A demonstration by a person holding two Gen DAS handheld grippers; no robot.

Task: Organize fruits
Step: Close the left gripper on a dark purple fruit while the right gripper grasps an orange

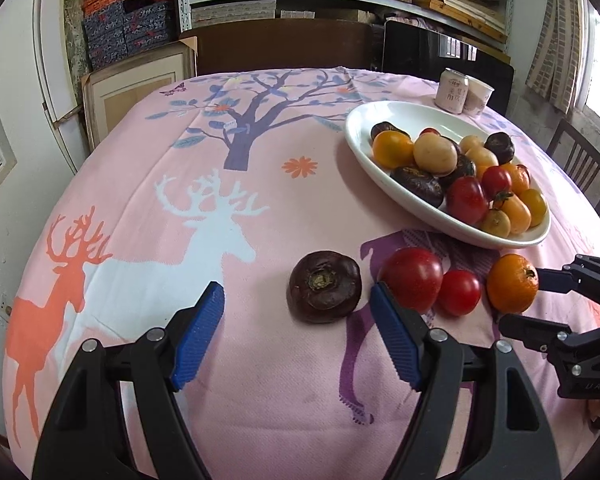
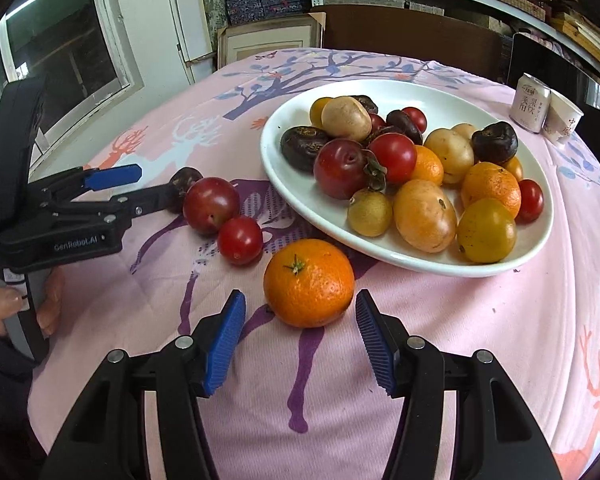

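A white oval plate (image 1: 360,136) (image 2: 284,184) holds several fruits: oranges, tomatoes, yellow and dark purple ones. Loose on the pink cloth lie a dark purple fruit (image 1: 324,286) (image 2: 186,184), a large red plum (image 1: 412,278) (image 2: 211,205), a small red tomato (image 1: 459,292) (image 2: 240,240) and an orange (image 1: 512,283) (image 2: 309,282). My left gripper (image 1: 296,300) is open, the dark fruit just ahead between its blue pads. My right gripper (image 2: 300,312) is open around the near side of the orange; it also shows in the left wrist view (image 1: 520,296).
A drink can (image 1: 452,90) (image 2: 530,103) and a paper cup (image 1: 478,96) (image 2: 562,118) stand behind the plate. The table has a pink deer-print cloth (image 1: 180,240). A chair (image 1: 584,164) stands at the right; shelves and boxes lie beyond.
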